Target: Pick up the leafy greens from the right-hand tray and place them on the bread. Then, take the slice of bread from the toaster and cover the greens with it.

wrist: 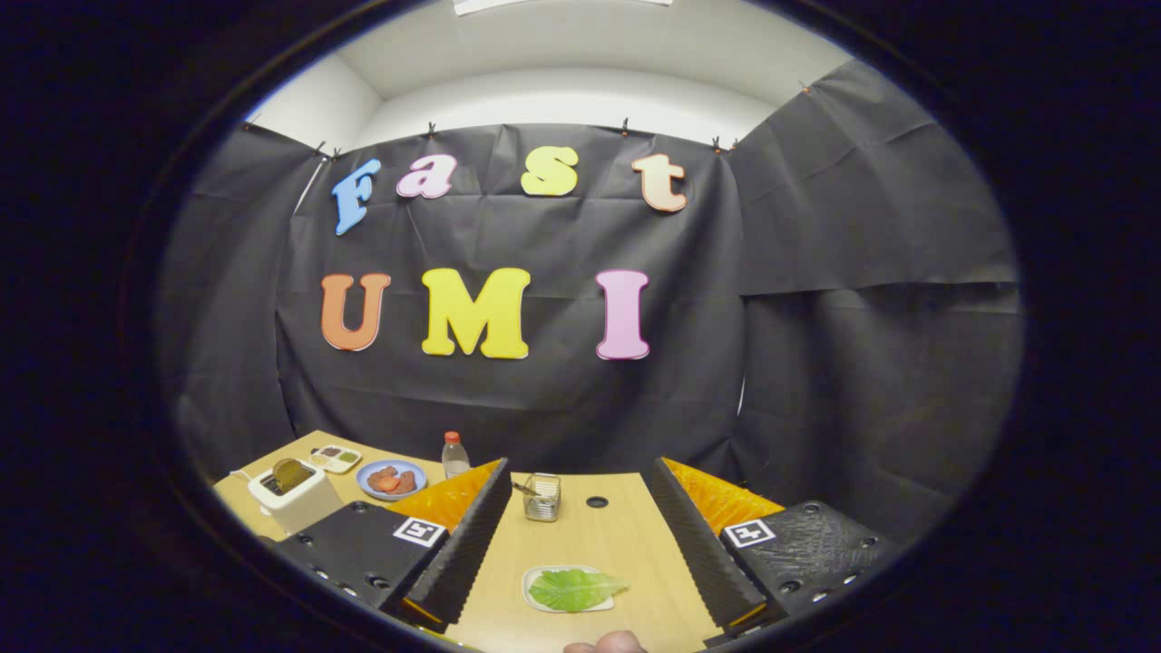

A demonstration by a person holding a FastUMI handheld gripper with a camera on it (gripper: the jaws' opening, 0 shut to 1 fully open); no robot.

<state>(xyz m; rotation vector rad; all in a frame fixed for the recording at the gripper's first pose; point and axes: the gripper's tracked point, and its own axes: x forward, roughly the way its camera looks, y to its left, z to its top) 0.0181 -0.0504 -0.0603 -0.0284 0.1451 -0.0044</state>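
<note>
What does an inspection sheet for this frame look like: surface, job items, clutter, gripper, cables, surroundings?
Surface: light wooden table with a round grommet hole beyond the fingers.
Job's things: leafy greens lie on a small white tray between the fingers; white toaster off to the left, a bread slice standing in its slot.
Clutter: wire holder ahead of the fingers; bottle; blue plate with reddish food; small divided tray behind the toaster.
Gripper: gripper open, fingers apart on either side of the greens' tray, holding nothing.
Cables: white cord at the toaster's left.
Surroundings: black cloth wall; part of a hand nearest the camera.
</note>
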